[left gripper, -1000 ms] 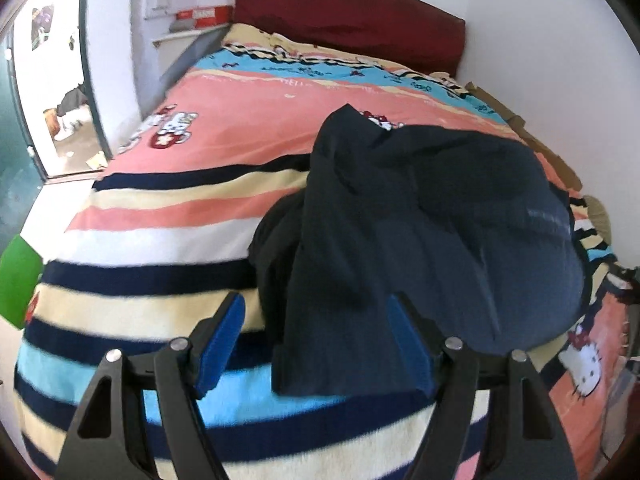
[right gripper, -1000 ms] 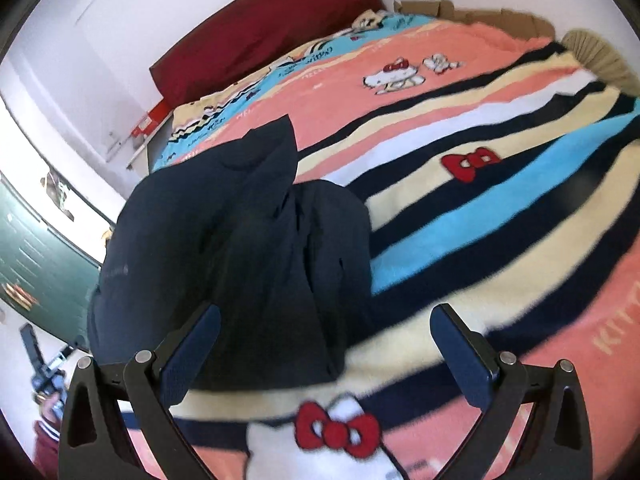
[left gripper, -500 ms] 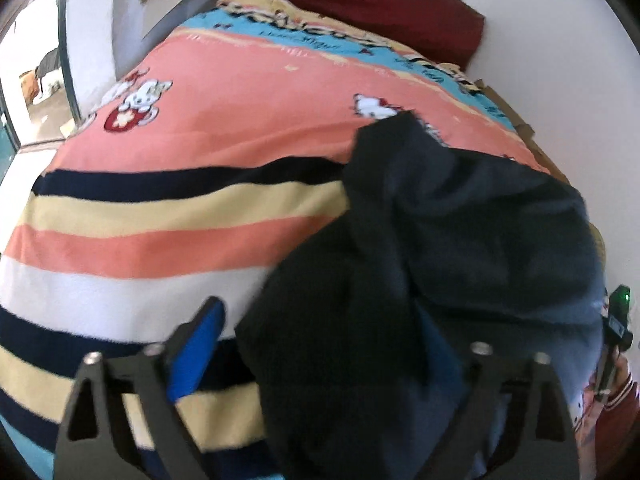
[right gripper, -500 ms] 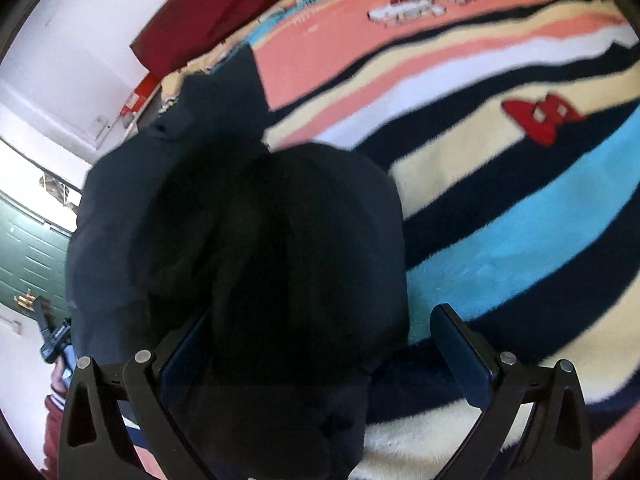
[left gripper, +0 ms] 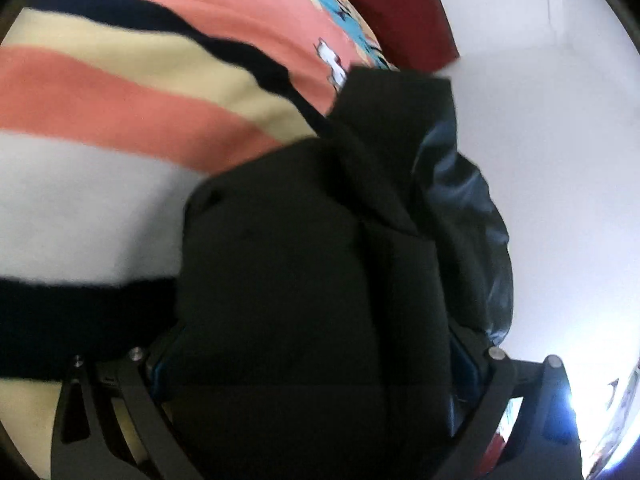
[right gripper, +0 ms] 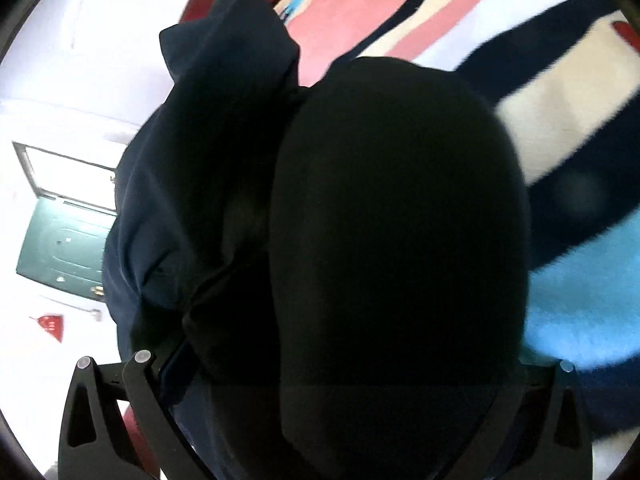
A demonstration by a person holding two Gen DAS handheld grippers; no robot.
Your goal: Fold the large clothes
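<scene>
Garment (left gripper: 304,288) dark, bunched, soft | blanket (left gripper: 120,112) fuzzy, striped | both tools wide around garment

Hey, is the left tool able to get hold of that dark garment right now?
Probably yes. The dark garment already fills the gap between the left tool's fingers, with nothing else in front of it on the striped blanket. Whether the fingers are pressing on it cannot be told.
</scene>
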